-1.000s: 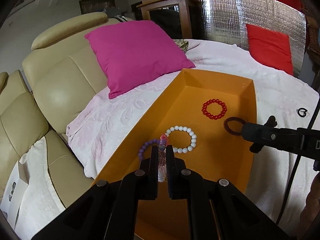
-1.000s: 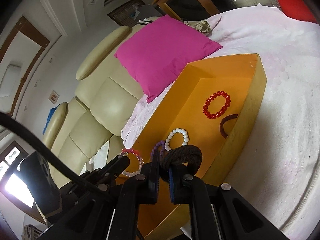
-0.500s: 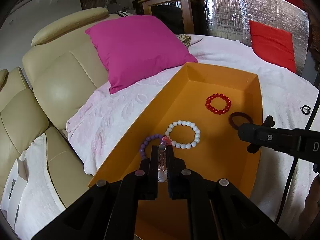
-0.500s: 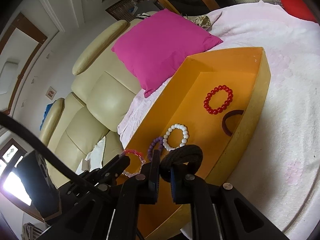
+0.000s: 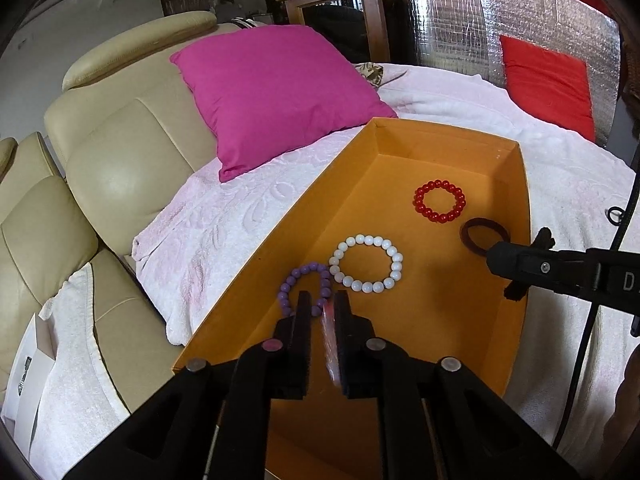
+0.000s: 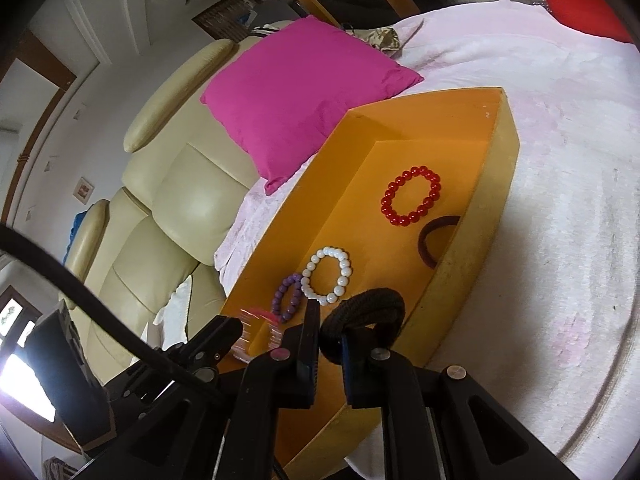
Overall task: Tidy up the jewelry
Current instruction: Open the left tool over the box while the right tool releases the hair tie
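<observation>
Since the earlier frame the left gripper (image 5: 322, 308) has just been opening: its fingers (image 5: 303, 312), then clamped on the pink-and-clear bracelet (image 5: 330, 344), now stand a little apart. The bracelet hangs blurred in the gap against the right finger; whether any pad still presses on it I cannot tell, and it looks to be slipping free. Both wrist views also show more of the box floor than before.

Going left to right in the left wrist view: the cream sofa (image 5: 120, 168) fills the left, the magenta cushion (image 5: 276, 96) sits upper centre on the pink blanket (image 5: 224, 220), and the orange box (image 5: 516, 216) runs from lower centre to upper right, long axis pointing away from the camera. Inside it, from near to far, lie the purple bracelet (image 5: 306, 290), just beyond the left fingertips and touching the white bracelet (image 5: 366, 263), then the red bracelet (image 5: 440, 201), and the dark red hair band (image 5: 482, 236) against the right wall.

The bracelet between the left fingers is over the near end of the box floor, so I judge the coming move turns on a straight drop there, short of the purple one.

At the right edge the right gripper (image 5: 496, 256) reaches in over the right wall. In its own view its fingers (image 6: 312, 320) are clenched on a dark brown hair tie (image 6: 362, 310), whose loop stands above the fingertips over the box's near right wall.
</observation>
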Action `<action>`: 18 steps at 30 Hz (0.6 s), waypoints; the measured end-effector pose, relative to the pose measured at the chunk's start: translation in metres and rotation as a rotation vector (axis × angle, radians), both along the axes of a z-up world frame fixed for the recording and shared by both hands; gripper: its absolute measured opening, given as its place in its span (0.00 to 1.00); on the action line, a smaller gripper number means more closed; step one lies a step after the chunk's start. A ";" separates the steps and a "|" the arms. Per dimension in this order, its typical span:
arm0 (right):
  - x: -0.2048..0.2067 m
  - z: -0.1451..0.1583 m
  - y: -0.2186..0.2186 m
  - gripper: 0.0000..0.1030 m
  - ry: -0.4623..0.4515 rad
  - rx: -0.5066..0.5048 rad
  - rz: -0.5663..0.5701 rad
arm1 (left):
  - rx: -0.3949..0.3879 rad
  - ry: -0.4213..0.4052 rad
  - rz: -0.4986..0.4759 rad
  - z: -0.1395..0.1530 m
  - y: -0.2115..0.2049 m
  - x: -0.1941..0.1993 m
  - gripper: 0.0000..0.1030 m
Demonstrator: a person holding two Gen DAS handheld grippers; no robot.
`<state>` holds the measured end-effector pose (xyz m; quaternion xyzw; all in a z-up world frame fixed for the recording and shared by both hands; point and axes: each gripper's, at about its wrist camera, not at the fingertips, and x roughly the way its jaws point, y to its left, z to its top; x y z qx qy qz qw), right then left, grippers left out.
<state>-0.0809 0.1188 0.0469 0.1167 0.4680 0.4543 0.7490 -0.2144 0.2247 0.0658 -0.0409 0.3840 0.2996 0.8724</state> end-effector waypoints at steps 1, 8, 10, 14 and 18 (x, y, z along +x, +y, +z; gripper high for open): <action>0.001 0.000 -0.001 0.14 0.004 -0.001 -0.003 | 0.001 0.001 0.002 0.000 0.000 0.000 0.22; 0.000 0.002 -0.003 0.21 0.004 0.003 0.005 | 0.021 -0.001 0.009 0.002 -0.002 0.000 0.32; 0.000 0.003 -0.004 0.21 0.001 0.006 0.001 | 0.022 -0.001 0.010 0.001 -0.002 0.000 0.34; 0.002 0.005 -0.009 0.21 -0.003 0.010 -0.010 | 0.024 0.000 0.018 0.001 -0.001 0.000 0.37; 0.005 0.007 -0.016 0.21 -0.002 0.017 -0.029 | 0.031 -0.001 0.023 0.003 -0.003 0.001 0.39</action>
